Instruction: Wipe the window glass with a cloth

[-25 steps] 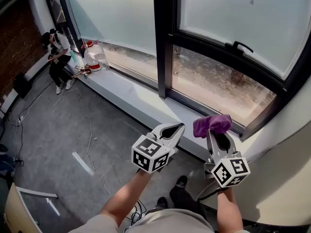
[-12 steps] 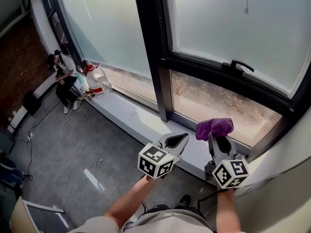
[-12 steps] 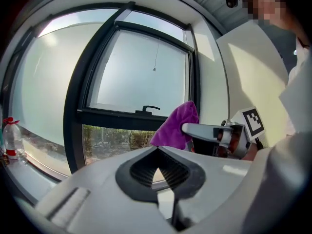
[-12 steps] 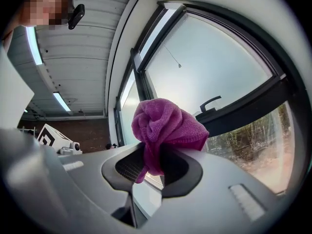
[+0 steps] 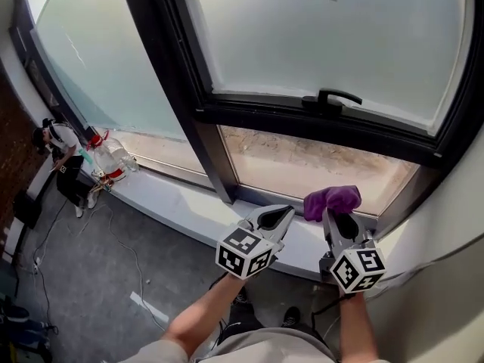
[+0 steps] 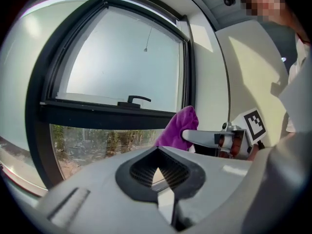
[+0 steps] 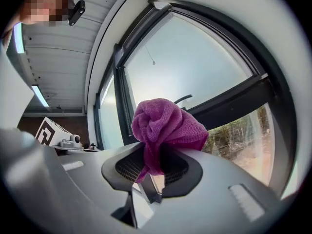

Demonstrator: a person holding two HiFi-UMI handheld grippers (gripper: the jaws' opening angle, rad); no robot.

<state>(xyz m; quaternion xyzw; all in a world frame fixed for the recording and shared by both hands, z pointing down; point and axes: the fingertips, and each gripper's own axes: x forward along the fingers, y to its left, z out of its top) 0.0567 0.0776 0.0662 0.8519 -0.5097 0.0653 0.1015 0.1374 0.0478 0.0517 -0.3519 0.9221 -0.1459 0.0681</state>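
Cloth [image 5: 331, 199], one, purple, in right gripper [image 5: 336, 219]; left gripper [image 5: 280, 215] closed, empty.

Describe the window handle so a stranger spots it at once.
Start at the black window frame and follow its horizontal bar between the frosted upper pane and the clear lower pane. The handle is the black lever on that bar, above the purple cloth; nothing else sticks out of the frame.

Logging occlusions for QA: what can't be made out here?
- Head view: whether the purple cloth touches the lower pane; depth unreadable.
- Right gripper view: window handle partly hidden behind the purple cloth.
- Head view: seated person and clutter near the bottle, too small.
- Head view: top of the upper pane, cut by the edge.
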